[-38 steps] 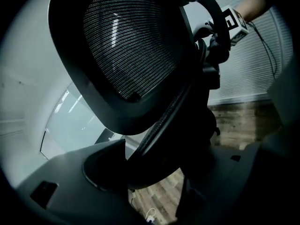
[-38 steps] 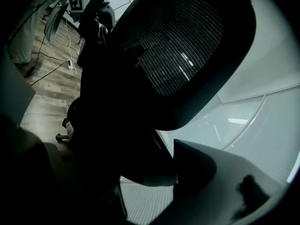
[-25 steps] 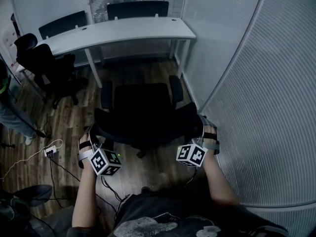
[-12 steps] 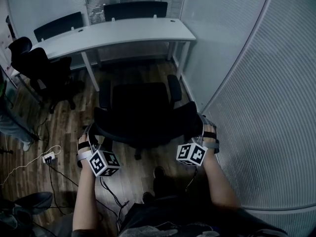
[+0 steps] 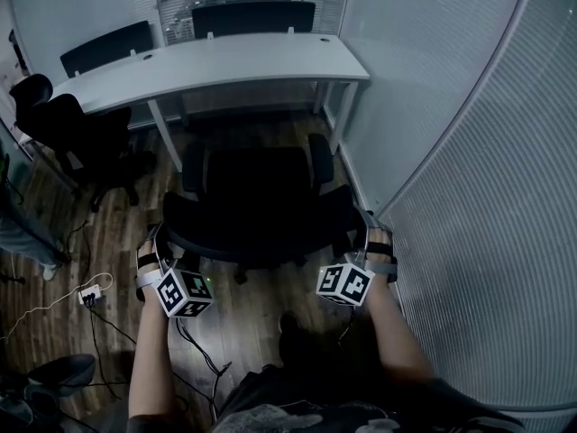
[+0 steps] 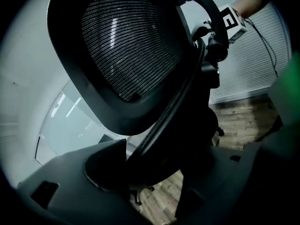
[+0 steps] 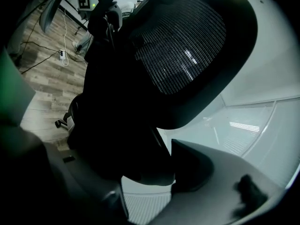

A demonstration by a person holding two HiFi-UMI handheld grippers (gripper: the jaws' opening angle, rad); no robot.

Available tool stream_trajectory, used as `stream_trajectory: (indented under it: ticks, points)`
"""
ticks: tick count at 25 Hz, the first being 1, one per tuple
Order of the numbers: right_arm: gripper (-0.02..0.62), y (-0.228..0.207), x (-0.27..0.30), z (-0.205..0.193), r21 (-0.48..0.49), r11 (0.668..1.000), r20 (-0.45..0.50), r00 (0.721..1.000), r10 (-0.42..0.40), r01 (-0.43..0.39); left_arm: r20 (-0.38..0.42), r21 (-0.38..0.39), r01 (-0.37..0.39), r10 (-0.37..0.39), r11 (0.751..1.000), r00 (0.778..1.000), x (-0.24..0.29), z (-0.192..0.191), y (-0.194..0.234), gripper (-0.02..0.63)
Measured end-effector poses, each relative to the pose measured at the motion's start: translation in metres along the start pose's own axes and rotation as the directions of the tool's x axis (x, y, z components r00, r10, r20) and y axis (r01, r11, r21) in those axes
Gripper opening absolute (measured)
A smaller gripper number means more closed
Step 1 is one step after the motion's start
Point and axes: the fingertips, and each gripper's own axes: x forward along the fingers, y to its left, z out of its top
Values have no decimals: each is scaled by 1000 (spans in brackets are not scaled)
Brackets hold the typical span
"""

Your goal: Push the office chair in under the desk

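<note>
Wood-plank floor (image 5: pixel 117 215) and ribbed glass walls (image 5: pixel 469 152) enclose a small office. One white desk (image 5: pixel 207 61) runs along the far side.

**Position of the work item.** The office chair (image 5: pixel 257 197) stands on the floor in front of the desk's near edge, toward its right corner, with its backrest (image 6: pixel 131 46) facing the operator. The seat front is near that edge but not yet under the top.

**Tool state.** The left gripper (image 5: pixel 165 242) is clamped on the left rim of the backrest. The left gripper view shows the rim seated between both jaws. The right gripper (image 5: pixel 362 237) grips the right rim in the same way, as the right gripper view shows.

**Step in hand.** Judged to be the push itself: grip established, travel incomplete.

**Next move.** Advance both grippers evenly toward the near edge and keep the chair square. The desk leg (image 5: pixel 347 115) at the right corner stands close to the right armrest, so an uneven push could steer the chair into it.

**Count.**
- Desks: one.
- Grippers: two.
- Chairs: apparently four.
  - The one held.
  - A second chair (image 5: pixel 77 124) at the left corner.
  - Two dark backrests beyond the far edge, a left one (image 5: pixel 106 45) and a right one (image 5: pixel 252 16).
</note>
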Motion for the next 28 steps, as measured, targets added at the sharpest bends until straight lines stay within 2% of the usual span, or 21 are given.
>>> stream_trajectory:
  ticks: [6, 14, 21, 28]
  points:
    - [270, -14, 57, -7, -2, 1000, 5, 1000, -2, 2, -5, -2, -21, 21, 1000, 1000, 49, 18, 8, 319]
    - [270, -16, 90, -16, -12, 1000, 5, 1000, -2, 2, 4, 21, -35, 35, 999, 999, 76, 26, 6, 311]
    - [270, -52, 161, -23, -20, 1000, 41, 999, 2, -1, -48, 6, -40, 41, 999, 998, 126, 62, 23, 308]
    - [270, -58, 201, -21, -27, 1000, 60, 998, 10, -8, -74, 2, -53, 53, 999, 996, 155, 68, 31, 307]
